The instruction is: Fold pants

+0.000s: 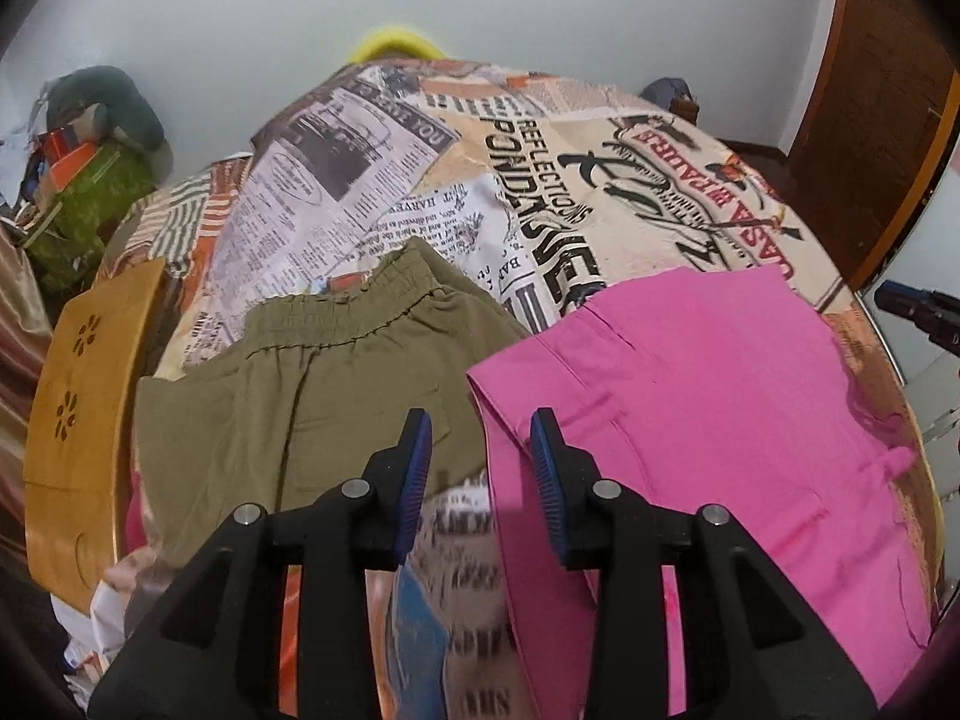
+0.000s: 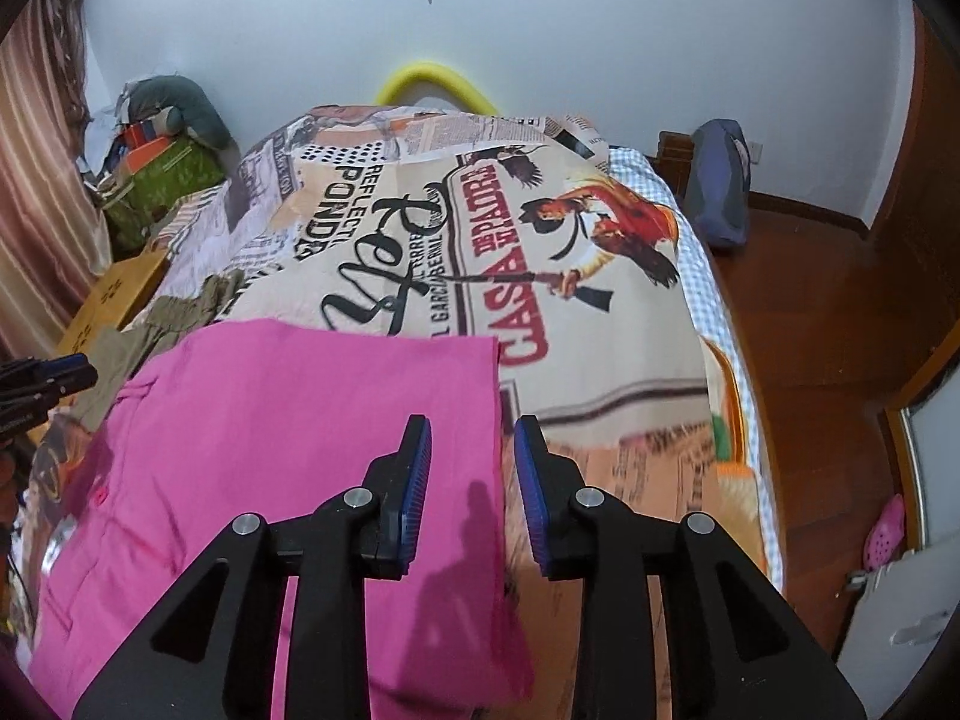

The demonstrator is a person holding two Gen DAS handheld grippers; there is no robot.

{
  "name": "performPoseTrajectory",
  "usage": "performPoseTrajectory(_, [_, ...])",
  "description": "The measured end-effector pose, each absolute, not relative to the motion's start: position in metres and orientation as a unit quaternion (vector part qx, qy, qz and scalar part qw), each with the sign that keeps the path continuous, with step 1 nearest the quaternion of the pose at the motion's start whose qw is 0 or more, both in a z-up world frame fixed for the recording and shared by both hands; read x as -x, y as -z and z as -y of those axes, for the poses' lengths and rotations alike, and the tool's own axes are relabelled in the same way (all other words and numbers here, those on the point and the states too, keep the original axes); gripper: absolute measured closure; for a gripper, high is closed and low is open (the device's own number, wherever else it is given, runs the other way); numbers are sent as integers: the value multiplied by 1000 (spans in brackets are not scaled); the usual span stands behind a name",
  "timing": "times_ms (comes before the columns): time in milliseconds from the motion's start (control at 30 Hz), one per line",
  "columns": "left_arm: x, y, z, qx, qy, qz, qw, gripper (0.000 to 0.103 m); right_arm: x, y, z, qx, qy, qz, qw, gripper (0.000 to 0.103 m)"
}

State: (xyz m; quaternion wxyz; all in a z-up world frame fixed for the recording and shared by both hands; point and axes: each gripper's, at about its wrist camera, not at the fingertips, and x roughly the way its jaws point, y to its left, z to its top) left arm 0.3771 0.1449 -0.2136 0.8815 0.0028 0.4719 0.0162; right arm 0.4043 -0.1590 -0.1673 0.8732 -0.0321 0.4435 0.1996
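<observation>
Printed bedspread (image 2: pixel 600 372) under pink pants (image 2: pixel 270 420), beneath both grippers' parted, empty fingers (image 2: pixel 417 468).

The printed bedspread (image 2: pixel 600 360) carries all the readable text, seen upside down: "CASA" in big red letters, "REFLECTIONS" in black beside a larger word beginning "POND", and a newspaper-style headline "YOU LOVE TO". The small print is illegible.

Pink pants (image 2: pixel 288 420) — folded flat on the bed — beside olive pants (image 1: pixel 312 372).
</observation>
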Motion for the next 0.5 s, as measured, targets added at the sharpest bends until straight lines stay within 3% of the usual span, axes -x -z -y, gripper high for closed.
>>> performPoseTrajectory(267, [-411, 247, -151, 4, -4, -496, 869, 68, -437, 196, 144, 53, -207, -467, 858, 72])
performPoseTrajectory(400, [-418, 258, -146, -13, 3, -502, 865, 53, -452, 211, 134, 65, -213, -473, 853, 67])
performPoseTrajectory(500, [-422, 267, -146, -18, 2, -506, 863, 51, -465, 223, 128, 58, -220, -479, 848, 67])
